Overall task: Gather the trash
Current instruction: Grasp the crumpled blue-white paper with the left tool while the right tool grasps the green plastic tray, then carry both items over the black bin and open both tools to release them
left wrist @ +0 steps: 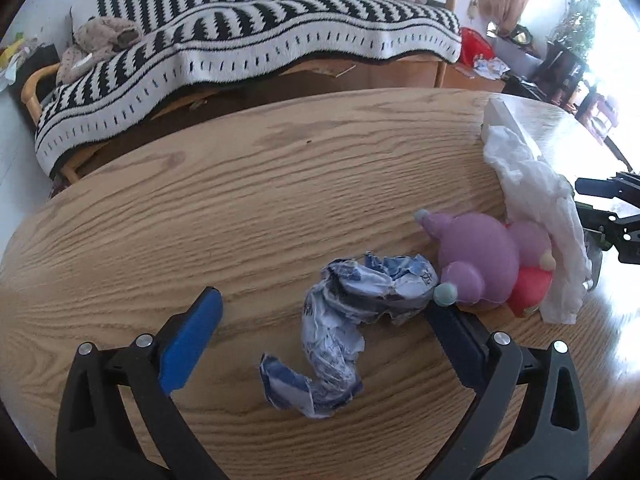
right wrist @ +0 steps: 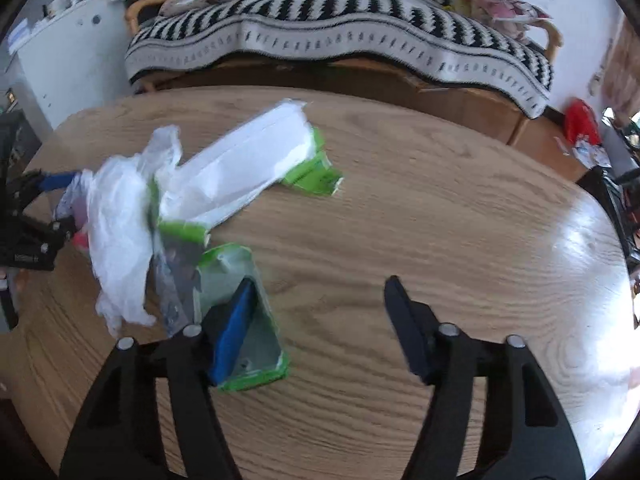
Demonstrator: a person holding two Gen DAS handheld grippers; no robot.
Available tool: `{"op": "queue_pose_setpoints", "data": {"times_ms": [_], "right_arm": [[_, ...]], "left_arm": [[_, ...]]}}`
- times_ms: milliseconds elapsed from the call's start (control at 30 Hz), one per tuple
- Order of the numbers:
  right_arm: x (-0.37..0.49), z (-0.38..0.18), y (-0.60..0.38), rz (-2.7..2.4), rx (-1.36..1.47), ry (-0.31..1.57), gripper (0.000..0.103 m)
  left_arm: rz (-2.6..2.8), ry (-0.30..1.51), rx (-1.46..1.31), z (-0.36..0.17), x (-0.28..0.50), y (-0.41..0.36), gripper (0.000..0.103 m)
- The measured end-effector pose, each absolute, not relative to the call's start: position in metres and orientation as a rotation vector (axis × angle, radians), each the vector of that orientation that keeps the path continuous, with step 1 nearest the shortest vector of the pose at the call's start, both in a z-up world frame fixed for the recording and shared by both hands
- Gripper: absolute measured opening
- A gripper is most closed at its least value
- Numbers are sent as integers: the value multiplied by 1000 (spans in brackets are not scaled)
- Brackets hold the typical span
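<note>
On the oval wooden table (left wrist: 224,184) the left gripper (left wrist: 324,312) stands with its jaws spread wide, one blue pad on either side of a crumpled blue-and-white wrapper (left wrist: 340,328) that lies flat on the wood between them. Neither pad visibly presses the wrapper; the right-hand pad sits just beside its far end. Touching that end is a purple and pink toy (left wrist: 488,264), and a crumpled white tissue (left wrist: 536,216) drapes over the toy's far side, reaching back to a white box (left wrist: 504,114) at the table edge.

In the right wrist view the right gripper (right wrist: 320,312) is also wide apart and holds nothing. Its left blue pad hangs over an open green-rimmed package (right wrist: 248,320) lying on the table; whether it touches the package cannot be told. Just beyond the package lie the white tissue (right wrist: 120,232) and a long white pack with green ends (right wrist: 248,160), blurred here. The left gripper's black frame (right wrist: 28,216) shows at the far left edge of this view, beside the tissue.

Behind the table runs a bench covered with a black-and-white striped blanket (left wrist: 248,32), with a beige soft toy (left wrist: 96,44) on its left end
</note>
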State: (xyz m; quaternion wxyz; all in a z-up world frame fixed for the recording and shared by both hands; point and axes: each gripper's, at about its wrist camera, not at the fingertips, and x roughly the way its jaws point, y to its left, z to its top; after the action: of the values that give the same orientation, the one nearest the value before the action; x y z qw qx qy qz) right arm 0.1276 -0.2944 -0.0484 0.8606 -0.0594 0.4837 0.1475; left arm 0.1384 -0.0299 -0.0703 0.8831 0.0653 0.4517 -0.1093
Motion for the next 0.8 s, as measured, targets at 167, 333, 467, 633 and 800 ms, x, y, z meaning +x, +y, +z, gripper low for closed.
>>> {"op": "queue_pose_setpoints", "data": {"times_ms": [167, 333, 467, 633, 800], "right_arm": [[115, -47, -287, 358, -87, 1012, 19], [101, -42, -288, 309, -90, 999, 18], [92, -27, -296, 281, -63, 977, 18], [78, 1, -305, 254, -50, 940, 18], [54, 33, -315, 232, -24, 902, 18]], "left_arm": [[-239, 876, 168, -63, 129, -32, 38], [-231, 873, 217, -61, 109, -38, 36], [-225, 884, 201, -53, 96, -34, 36], [-212, 862, 184, -31, 81, -25, 36], [-237, 835, 143, 3, 56, -23, 36]]}}
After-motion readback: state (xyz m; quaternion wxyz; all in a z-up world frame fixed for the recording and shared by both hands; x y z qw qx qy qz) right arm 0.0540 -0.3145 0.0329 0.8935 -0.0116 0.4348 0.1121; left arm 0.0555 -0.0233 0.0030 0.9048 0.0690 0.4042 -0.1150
